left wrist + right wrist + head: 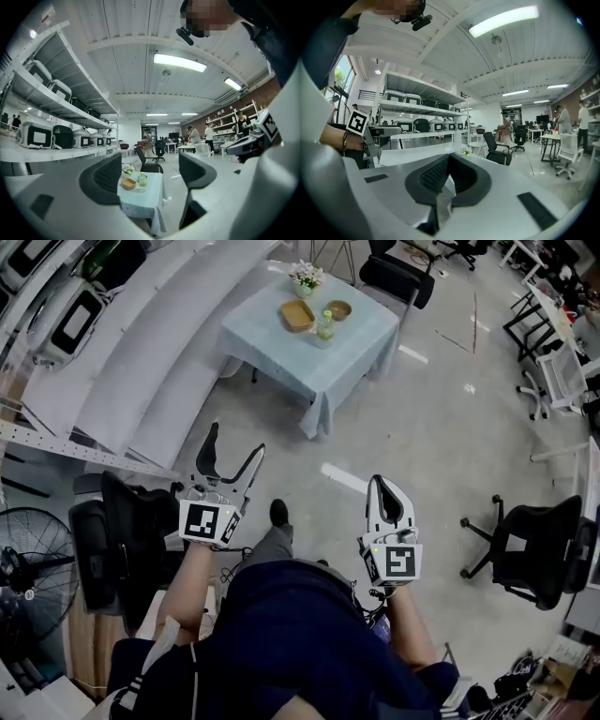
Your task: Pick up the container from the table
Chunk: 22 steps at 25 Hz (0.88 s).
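Three open vessels on table (328, 367), draped in light blue; cannot tell which one task means.
- Tan shallow container (297, 315): rectangular, rounded corners, open top, lying flat near table middle.
- Clear greenish container (325, 326): small, upright, just beside tan one, toward table's near edge.
- Round brown bowl (338, 309): open side up, just beyond greenish one.

All resting on table, none lifted.
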### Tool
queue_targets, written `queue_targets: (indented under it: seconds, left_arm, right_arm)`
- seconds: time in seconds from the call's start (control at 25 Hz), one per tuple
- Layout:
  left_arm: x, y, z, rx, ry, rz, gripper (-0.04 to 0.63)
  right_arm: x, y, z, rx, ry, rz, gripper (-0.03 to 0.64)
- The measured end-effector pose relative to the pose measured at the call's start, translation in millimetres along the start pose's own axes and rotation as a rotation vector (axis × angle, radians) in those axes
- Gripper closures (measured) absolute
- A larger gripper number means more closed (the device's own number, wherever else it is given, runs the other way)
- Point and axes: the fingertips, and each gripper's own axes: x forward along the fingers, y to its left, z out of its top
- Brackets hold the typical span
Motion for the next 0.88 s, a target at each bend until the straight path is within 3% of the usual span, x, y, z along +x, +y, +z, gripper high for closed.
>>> queue_targets:
  seconds: [0.28, 0.56, 0.88]
  left_arm:
    - [70, 66, -19, -0.009, 0.024, -0.05, 0.207]
    - [141, 94, -35, -0.024, 0.046, -0.086, 0.207]
    - [254, 127, -67, -0.032, 0.09, -0.047, 0.207]
  right_arm:
    - [91, -6, 11, -0.014, 0.02, -0.067, 0.617]
    - [150, -31, 16, -0.02, 0.049, -0.09, 0.617]
    - [232, -90, 9, 0.016, 0.074, -0.067, 0.617]
